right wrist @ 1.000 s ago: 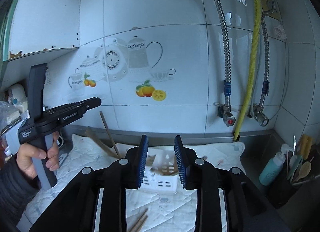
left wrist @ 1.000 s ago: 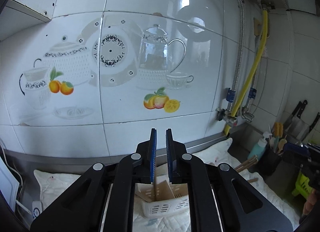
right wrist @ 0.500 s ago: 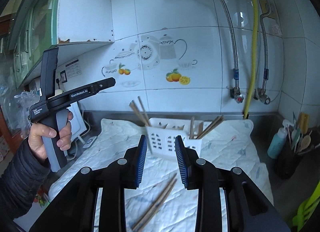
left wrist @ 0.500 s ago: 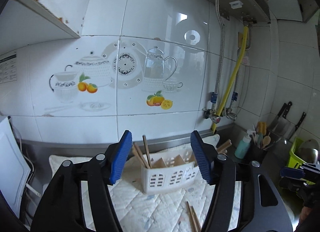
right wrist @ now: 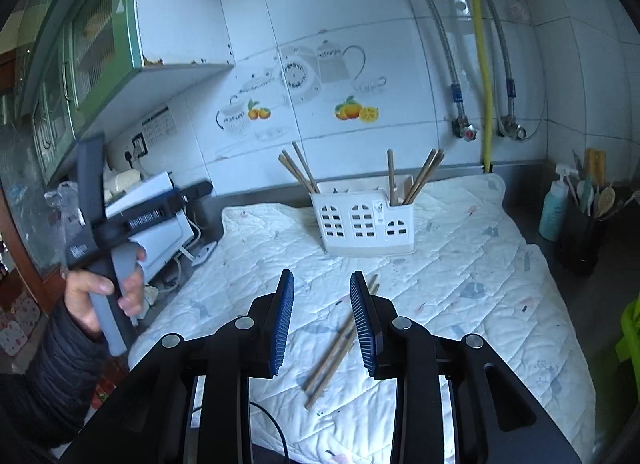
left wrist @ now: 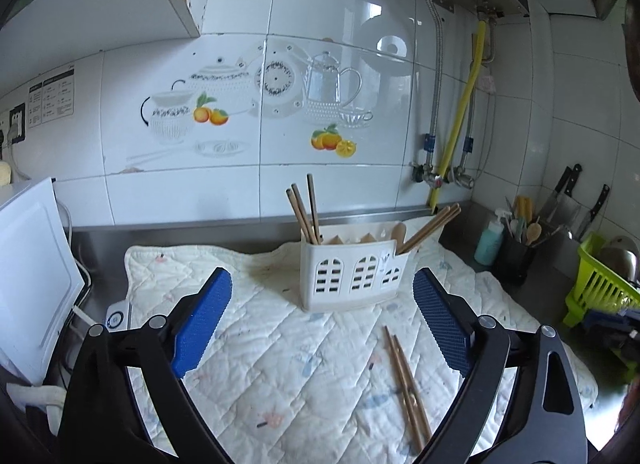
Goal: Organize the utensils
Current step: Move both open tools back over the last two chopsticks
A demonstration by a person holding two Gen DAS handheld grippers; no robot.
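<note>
A white plastic utensil caddy (left wrist: 354, 276) stands on a quilted mat (left wrist: 280, 364); it also shows in the right wrist view (right wrist: 362, 223). Brown chopsticks lean in its left end (left wrist: 304, 209) and right end (left wrist: 430, 225), with a wooden spoon (left wrist: 398, 234) between. A few loose chopsticks (left wrist: 406, 380) lie on the mat in front of the caddy, also in the right wrist view (right wrist: 340, 344). My left gripper (left wrist: 320, 324) is wide open and empty, held above the mat. My right gripper (right wrist: 322, 322) is open and empty, just above the loose chopsticks.
A black holder (left wrist: 516, 252) with spoons and a teal bottle (left wrist: 488, 242) stand at the right. A green dish rack (left wrist: 600, 284) sits far right. Knives (left wrist: 568, 191) hang on the wall. A white appliance (left wrist: 32, 264) stands at the left. The hand-held left gripper (right wrist: 120, 215) shows in the right wrist view.
My left gripper opened from shut to wide open and left its chopsticks standing in the caddy's left end. Both grippers pulled back from the caddy, bringing the mat and loose chopsticks into view.
</note>
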